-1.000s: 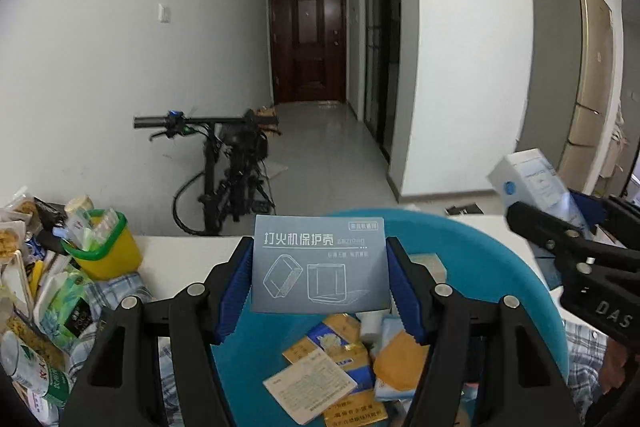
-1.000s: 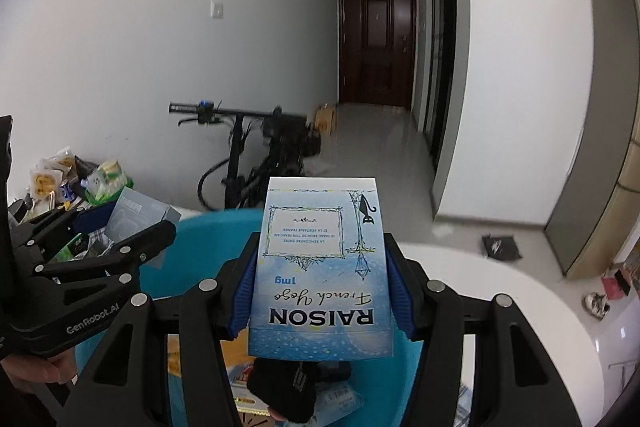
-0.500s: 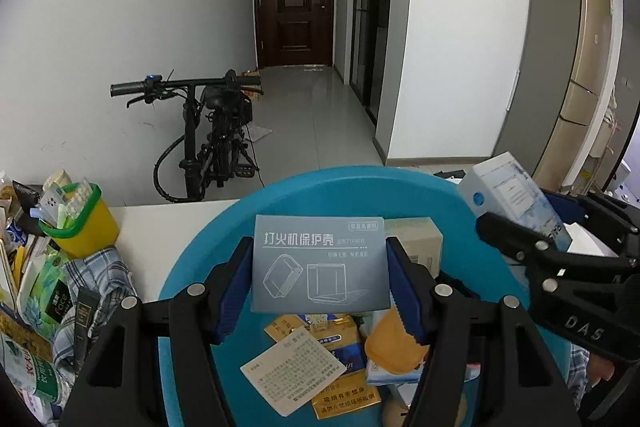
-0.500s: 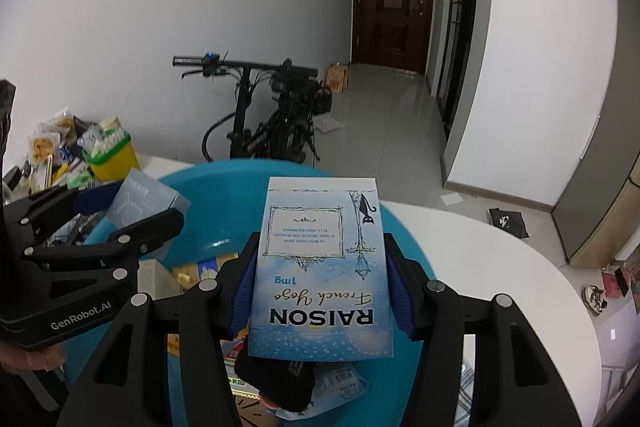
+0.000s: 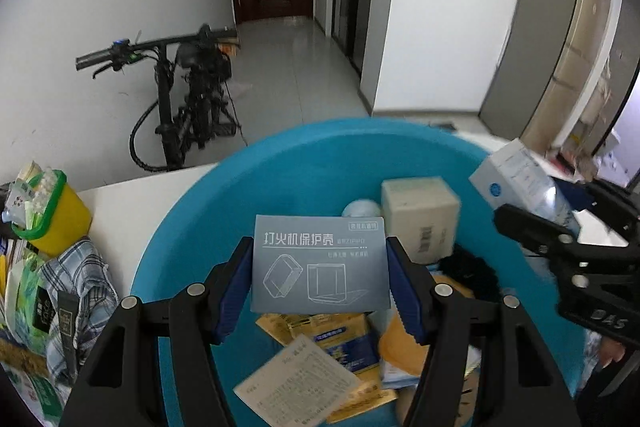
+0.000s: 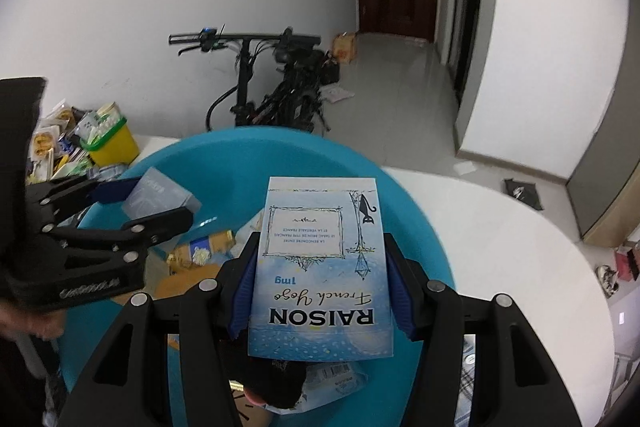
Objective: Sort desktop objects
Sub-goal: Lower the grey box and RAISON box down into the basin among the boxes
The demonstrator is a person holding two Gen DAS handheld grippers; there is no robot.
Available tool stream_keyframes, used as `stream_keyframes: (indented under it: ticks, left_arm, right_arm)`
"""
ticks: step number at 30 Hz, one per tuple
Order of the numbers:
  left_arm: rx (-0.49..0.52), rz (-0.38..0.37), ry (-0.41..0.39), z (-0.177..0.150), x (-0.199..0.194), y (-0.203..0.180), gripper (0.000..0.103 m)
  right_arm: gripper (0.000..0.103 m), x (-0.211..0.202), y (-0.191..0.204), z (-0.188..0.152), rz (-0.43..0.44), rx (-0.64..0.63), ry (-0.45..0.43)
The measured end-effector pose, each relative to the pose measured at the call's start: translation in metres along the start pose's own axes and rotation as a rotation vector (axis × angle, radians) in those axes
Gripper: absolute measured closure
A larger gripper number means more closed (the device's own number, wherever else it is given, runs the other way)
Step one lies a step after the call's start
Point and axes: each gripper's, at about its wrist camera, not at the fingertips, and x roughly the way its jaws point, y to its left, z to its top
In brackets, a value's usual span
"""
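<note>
My left gripper is shut on a grey lighter-case box and holds it over the big blue basin. My right gripper is shut on a light blue RAISON box, also above the blue basin. In the basin lie a beige box, yellow packets, a printed leaflet and a black item. The right gripper with its box shows at the right of the left wrist view. The left gripper shows at the left of the right wrist view.
A yellow bin with a green rim full of small packs stands on the white table to the left, beside a checked cloth and more packets. A bicycle stands on the floor beyond the table.
Both grippers have tilted down and come forward over the basin, each still holding its box. More of the basin's contents show now.
</note>
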Motion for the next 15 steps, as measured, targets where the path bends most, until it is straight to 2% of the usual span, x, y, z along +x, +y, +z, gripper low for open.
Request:
stream_keyframes:
  ticks: [3,6,9,15]
  left_arm:
    - [0.013,0.006,0.069,0.004,0.016,0.004,0.037]
    - [0.012,-0.018,0.115,0.009,0.027,0.004,0.037]
    - [0.034,0.008,0.159,0.014,0.043,0.001,0.037]
    - [0.028,0.013,0.217,0.010,0.066,0.001,0.037]
  right_arm:
    - [0.048,0.015,-0.005,0.002,0.023,-0.015,0.071]
    - [0.048,0.025,-0.010,0.004,-0.034,-0.056,0.117]
    - [0.048,0.032,-0.012,0.003,-0.016,-0.062,0.160]
    - [0.048,0.035,-0.009,-0.003,0.013,-0.065,0.172]
